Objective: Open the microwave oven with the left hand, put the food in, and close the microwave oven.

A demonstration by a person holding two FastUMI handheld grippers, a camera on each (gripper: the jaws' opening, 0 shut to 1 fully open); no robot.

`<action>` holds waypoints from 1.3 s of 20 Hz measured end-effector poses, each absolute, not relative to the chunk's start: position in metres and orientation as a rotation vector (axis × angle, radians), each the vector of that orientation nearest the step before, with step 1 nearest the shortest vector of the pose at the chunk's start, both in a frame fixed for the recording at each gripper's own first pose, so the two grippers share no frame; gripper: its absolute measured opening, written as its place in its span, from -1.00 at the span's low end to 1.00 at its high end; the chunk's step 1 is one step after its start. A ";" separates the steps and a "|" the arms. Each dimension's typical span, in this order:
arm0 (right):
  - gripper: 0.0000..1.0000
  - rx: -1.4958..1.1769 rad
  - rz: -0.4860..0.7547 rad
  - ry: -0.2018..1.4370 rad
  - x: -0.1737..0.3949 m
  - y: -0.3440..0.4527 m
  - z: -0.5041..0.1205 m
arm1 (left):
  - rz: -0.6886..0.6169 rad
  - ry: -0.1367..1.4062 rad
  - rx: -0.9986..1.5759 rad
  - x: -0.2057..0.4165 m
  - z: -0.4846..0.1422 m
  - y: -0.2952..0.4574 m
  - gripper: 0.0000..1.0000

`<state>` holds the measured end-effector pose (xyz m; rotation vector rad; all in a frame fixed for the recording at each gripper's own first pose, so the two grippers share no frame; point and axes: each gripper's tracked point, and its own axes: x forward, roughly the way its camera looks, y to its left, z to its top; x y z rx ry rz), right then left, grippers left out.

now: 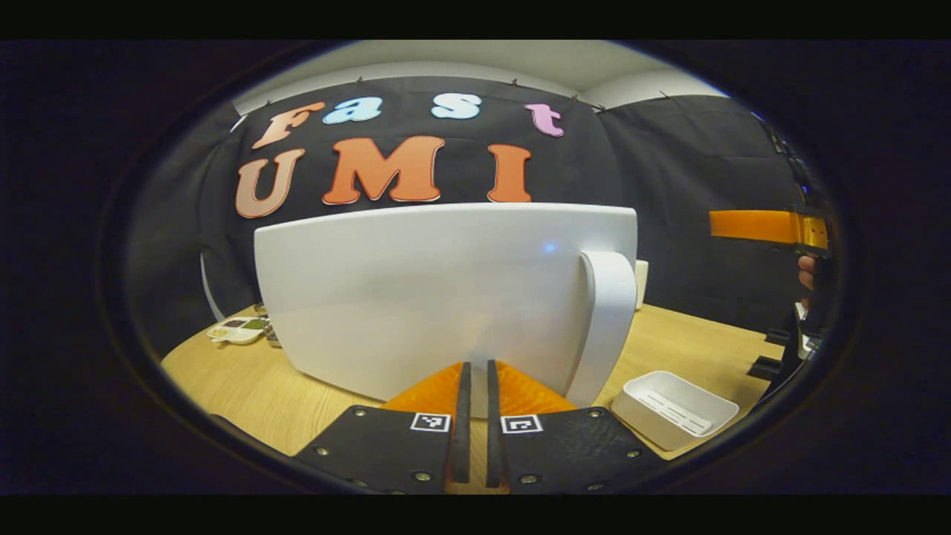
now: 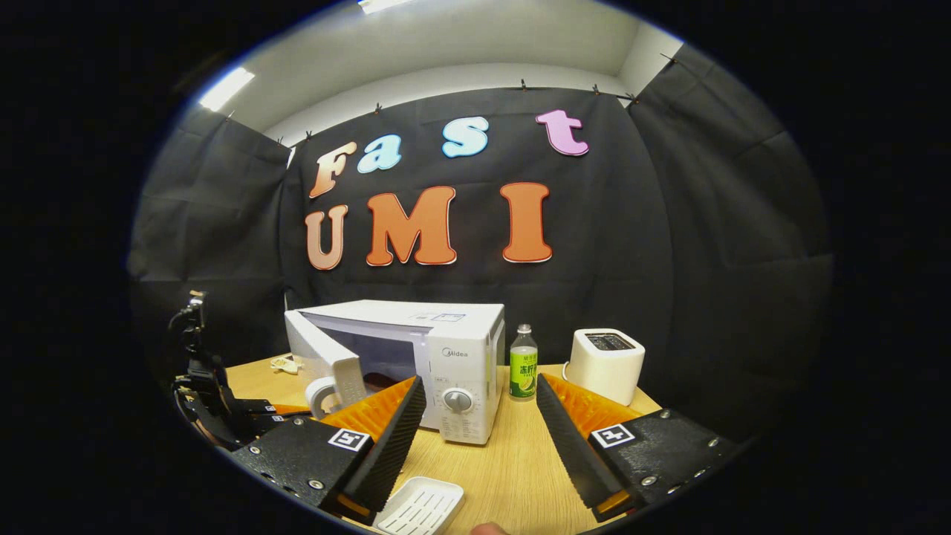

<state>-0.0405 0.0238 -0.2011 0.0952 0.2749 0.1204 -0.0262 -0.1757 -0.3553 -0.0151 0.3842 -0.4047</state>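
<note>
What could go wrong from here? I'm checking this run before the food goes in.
The microwave door stands only partly open, so the food could catch on it going in. The left hand-held gripper is shut right against the door's face, so a push could swing it closed. The white tray looks empty and the right hand-held gripper is open, holding nothing; the food isn't ready.

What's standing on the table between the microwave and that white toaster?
A small bottle with a green label stands upright between the microwave oven and the toaster, apart from both. The right gripper view shows it.
</note>
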 end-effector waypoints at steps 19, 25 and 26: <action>0.85 0.100 0.076 0.296 -0.048 0.008 -0.210 | -0.313 0.380 0.034 0.059 -0.382 -0.209 -0.84; 0.86 0.096 0.071 0.293 -0.054 0.010 -0.206 | -0.306 0.365 0.085 0.059 -0.379 -0.210 -0.83; 0.86 0.091 0.064 0.292 -0.054 0.008 -0.204 | -0.300 0.351 0.085 0.059 -0.370 -0.205 -0.92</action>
